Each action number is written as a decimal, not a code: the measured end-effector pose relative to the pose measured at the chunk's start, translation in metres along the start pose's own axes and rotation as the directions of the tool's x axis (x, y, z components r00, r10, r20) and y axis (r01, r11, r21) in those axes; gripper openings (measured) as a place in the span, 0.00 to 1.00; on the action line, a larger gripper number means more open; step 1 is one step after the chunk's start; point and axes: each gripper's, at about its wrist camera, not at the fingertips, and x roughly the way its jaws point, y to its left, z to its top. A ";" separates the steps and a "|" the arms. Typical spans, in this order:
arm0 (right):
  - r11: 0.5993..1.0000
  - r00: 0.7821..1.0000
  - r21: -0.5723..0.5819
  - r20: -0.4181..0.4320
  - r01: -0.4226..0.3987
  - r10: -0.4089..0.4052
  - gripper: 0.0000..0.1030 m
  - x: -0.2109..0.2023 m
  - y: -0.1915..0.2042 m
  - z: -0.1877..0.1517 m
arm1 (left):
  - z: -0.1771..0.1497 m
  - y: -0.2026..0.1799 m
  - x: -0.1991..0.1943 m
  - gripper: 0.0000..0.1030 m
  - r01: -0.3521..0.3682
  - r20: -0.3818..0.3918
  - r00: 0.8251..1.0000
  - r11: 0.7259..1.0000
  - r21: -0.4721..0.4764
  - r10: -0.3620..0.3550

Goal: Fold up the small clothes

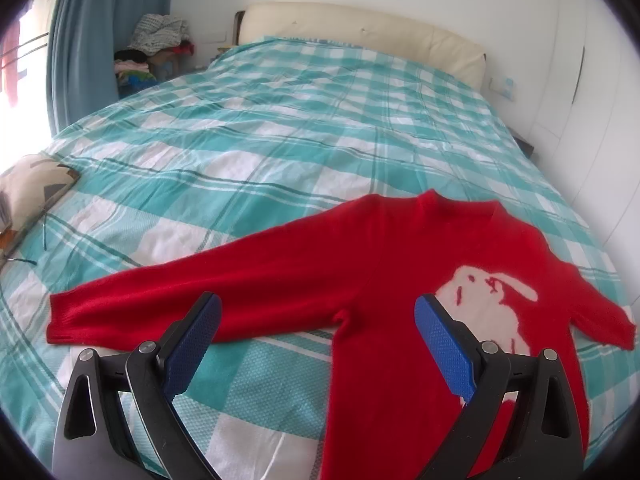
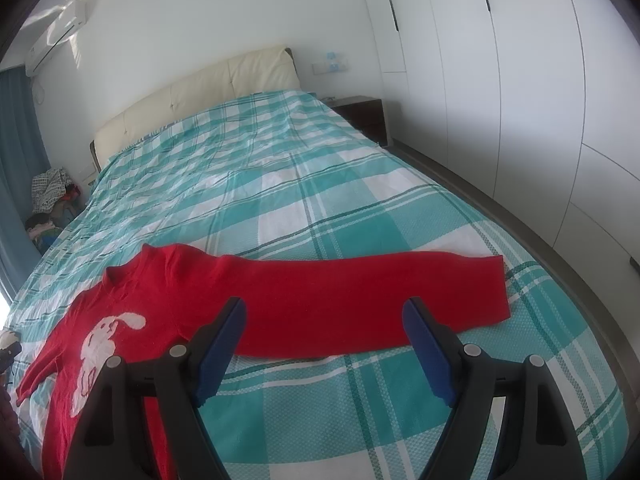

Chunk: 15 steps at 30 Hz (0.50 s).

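A small red sweater [image 1: 360, 264] with a white rabbit motif [image 1: 484, 292] lies flat, front up, on the bed, both sleeves spread out sideways. My left gripper [image 1: 318, 316] is open and empty, hovering over the left sleeve near the armpit. In the right wrist view the sweater [image 2: 168, 292] shows with its right sleeve [image 2: 380, 292] stretched to the right. My right gripper [image 2: 324, 320] is open and empty, above the middle of that sleeve.
The bed has a teal and white checked cover [image 1: 260, 128] and a cream headboard [image 1: 360, 28]. A patterned cushion [image 1: 32, 188] lies at the left edge. A clothes pile [image 1: 156, 44] stands by the curtain. White wardrobes [image 2: 520, 80] and a nightstand [image 2: 364, 116] stand on the right.
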 end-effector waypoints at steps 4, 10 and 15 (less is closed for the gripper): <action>1.000 1.000 -0.001 0.000 -0.001 0.001 0.77 0.000 -0.001 0.000 | 0.000 0.000 0.000 0.95 -0.001 0.001 1.000 1.000 -0.001 0.001; 1.000 1.000 0.000 -0.001 -0.001 0.001 0.77 0.000 0.000 0.000 | 0.000 0.000 0.000 0.95 0.001 -0.002 1.000 1.000 -0.004 -0.001; 1.000 1.000 0.000 -0.002 -0.001 0.001 0.77 0.000 0.000 0.000 | 0.000 0.001 0.000 0.95 -0.002 -0.005 1.000 1.000 -0.003 0.002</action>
